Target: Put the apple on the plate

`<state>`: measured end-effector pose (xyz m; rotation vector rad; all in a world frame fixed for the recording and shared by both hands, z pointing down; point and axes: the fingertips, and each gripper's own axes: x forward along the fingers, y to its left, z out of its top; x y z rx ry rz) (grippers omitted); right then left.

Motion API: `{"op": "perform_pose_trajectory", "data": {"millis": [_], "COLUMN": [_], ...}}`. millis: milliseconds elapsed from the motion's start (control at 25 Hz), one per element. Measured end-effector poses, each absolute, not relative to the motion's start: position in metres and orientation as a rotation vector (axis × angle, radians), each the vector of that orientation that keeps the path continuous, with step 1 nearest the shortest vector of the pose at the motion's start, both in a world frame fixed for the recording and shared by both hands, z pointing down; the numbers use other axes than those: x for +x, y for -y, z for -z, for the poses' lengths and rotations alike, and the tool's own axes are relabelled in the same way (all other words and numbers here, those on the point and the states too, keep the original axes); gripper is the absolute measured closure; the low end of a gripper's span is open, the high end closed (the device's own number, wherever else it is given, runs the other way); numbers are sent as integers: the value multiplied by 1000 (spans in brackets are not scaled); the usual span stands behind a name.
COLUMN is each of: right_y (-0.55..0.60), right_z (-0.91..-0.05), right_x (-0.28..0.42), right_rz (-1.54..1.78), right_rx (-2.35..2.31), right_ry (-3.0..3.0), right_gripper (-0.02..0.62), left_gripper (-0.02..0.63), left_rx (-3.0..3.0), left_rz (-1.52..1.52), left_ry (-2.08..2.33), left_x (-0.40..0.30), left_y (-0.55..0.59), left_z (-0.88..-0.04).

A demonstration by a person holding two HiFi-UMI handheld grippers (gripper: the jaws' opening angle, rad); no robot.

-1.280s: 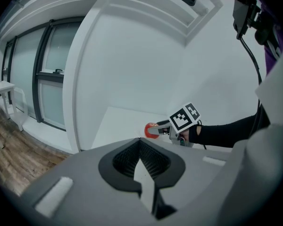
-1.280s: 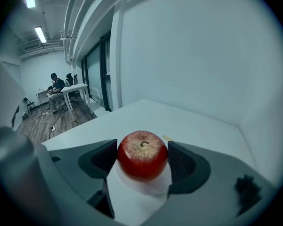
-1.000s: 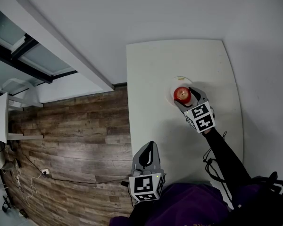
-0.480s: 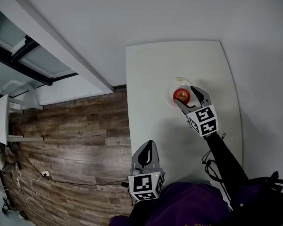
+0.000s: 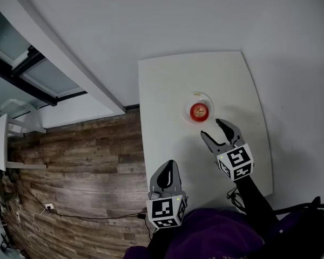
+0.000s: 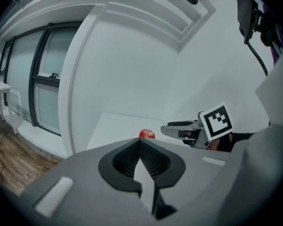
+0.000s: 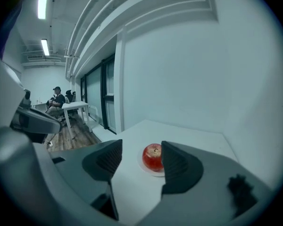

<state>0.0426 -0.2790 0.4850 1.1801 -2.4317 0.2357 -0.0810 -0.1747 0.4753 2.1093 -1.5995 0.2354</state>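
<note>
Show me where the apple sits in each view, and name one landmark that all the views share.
Head view: apple right of centre in the upper half, on the plate.
Left gripper view: apple small, near the centre, far across the table.
Right gripper view: apple lower centre, on the plate.
Shared landmark: the white table, which appears in all three.

One apple, one plate, one white counter. Two grippers: left gripper, right gripper. Far off and blurred, seemingly one seated person beside one small table.
</note>
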Motion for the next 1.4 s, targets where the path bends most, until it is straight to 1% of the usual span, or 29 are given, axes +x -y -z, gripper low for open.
{"op": "perform_pose_trajectory", "data": {"millis": [80,120,160,320,480,1400], "right_y": [267,261,255,241,229,206], "right_z": [-476,-473,-470,-466,-459,-437], "right_x": [47,50,52,56,58,67], "right_rz": [-244,-243,-239,-231,-225,-170], "right_rx": [1230,1254,1271,1297,1306,1328], "right_ry": [2441,2441,2438,2422,2432,2456], "right_gripper": [388,451,532,572,584,584], "left_gripper": [600,600,600,600,600,600], "left_rx": [2124,2130,2138,2168,2197,2245], "left_rz": [-226,-221,-215,-191,-173,-125], "left_ry": [1596,1595,1594,1587,1586,1606], "left_x": [-78,-76,-75,-68,-62,-48], "left_y": [171,169,167,163,157,139], "left_z": [-471,-469,-467,-458,-449,-428]}}
